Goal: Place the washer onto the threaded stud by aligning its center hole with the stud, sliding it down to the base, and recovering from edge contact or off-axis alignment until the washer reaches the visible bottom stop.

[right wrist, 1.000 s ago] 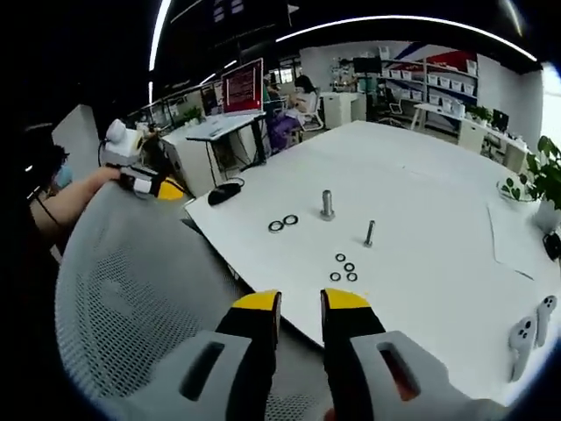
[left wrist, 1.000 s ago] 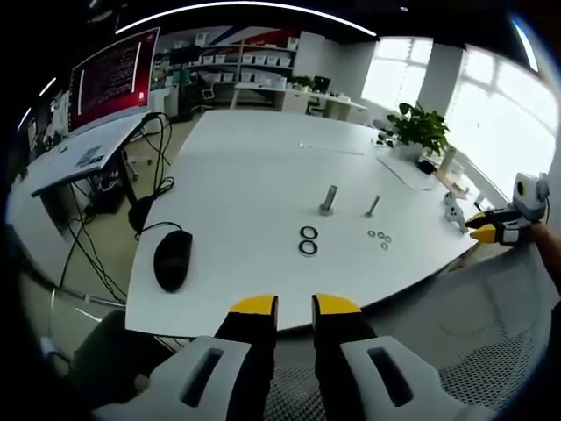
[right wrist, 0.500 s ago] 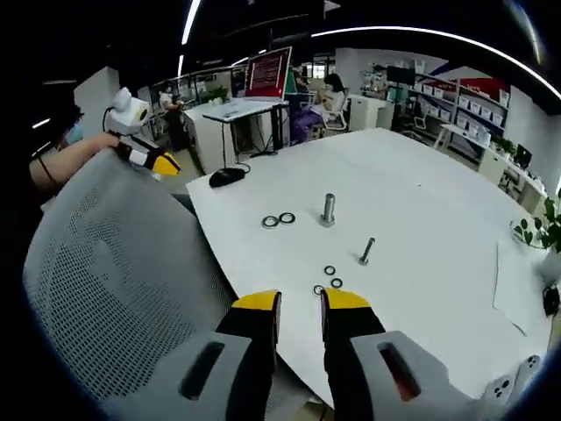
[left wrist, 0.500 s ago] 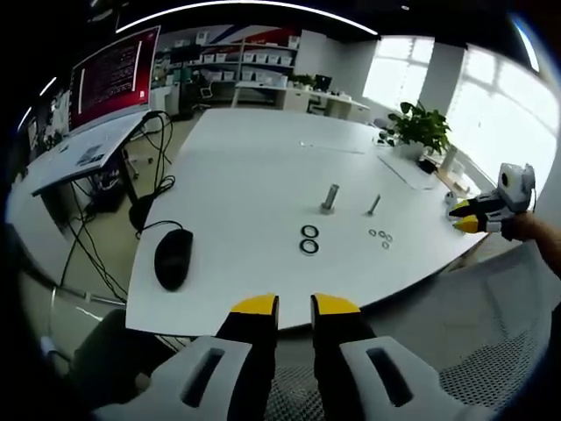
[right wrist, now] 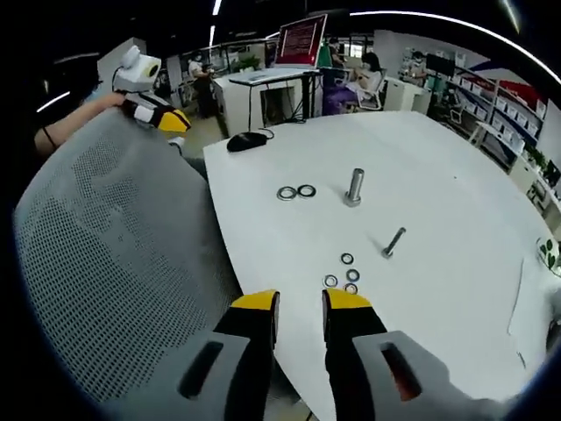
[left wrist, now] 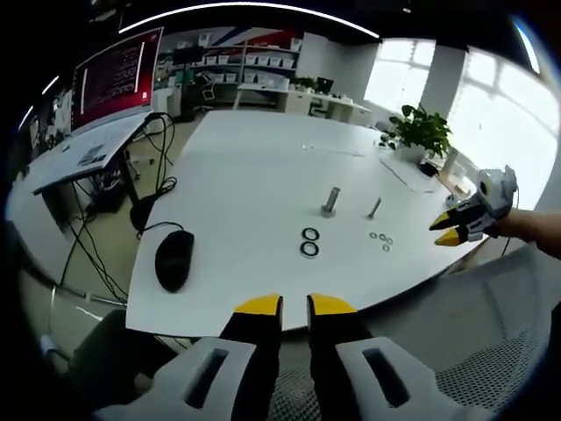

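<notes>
An upright threaded stud stands mid-table on the white table. Two larger dark washers lie flat beside it. A few small washers lie near a bolt resting on its side. My left gripper hovers off the table's near edge, jaws slightly apart and holding nothing; the right gripper view catches it far off. My right gripper is open and empty above the table edge, just short of the small washers; it also appears in the left gripper view.
A black mouse and its cable lie near one table edge. A grey mesh chair back stands between the grippers and the table. A potted plant sits at the far side, and a desk with a monitor stands beyond.
The right gripper has moved in over the table edge toward the small washers, still open. The left gripper stays nearly in place, its jaws a little closer together.
</notes>
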Demonstrator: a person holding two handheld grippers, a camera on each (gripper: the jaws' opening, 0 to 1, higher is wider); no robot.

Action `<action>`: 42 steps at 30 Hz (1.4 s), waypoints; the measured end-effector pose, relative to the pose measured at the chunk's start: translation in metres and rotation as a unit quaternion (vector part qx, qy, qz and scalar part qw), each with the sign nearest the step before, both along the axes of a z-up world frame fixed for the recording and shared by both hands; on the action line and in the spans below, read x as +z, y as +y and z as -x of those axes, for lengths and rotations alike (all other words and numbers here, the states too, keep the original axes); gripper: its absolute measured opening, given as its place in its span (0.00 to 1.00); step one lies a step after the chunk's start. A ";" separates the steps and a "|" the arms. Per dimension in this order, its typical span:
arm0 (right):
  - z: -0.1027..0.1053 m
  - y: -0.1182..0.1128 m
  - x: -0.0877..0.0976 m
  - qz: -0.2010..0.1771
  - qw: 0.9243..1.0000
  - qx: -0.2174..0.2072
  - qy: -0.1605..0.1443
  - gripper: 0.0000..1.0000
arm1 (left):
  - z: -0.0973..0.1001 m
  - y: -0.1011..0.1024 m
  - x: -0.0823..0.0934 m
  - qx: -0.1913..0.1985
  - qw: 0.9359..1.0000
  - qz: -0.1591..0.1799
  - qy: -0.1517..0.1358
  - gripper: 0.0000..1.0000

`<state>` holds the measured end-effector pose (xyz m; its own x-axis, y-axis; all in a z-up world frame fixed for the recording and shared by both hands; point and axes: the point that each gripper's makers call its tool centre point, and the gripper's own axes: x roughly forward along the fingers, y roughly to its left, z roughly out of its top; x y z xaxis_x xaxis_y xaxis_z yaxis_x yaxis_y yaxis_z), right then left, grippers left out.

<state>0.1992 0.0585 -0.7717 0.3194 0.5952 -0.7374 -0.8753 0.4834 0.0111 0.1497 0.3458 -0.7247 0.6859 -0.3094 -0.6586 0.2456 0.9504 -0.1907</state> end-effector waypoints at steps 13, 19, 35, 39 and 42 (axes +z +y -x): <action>0.000 0.001 -0.031 -0.013 0.996 -0.038 0.082 0.22 | 0.000 0.000 0.000 0.001 1.000 -0.001 0.000 0.06; -0.013 0.001 -0.041 -0.008 0.995 -0.062 0.083 0.22 | 0.000 -0.001 0.000 0.001 1.000 0.000 -0.001 0.06; -0.010 0.007 -0.073 0.064 0.994 -0.002 0.091 0.22 | -0.001 0.000 0.001 0.003 1.000 0.003 -0.004 0.06; -0.015 0.009 -0.075 0.084 0.993 0.011 0.079 0.22 | -0.001 0.000 0.001 0.004 1.000 0.003 -0.004 0.05; -0.021 0.009 -0.078 0.088 0.993 0.008 0.080 0.22 | -0.001 0.000 0.002 0.005 1.000 0.005 -0.006 0.05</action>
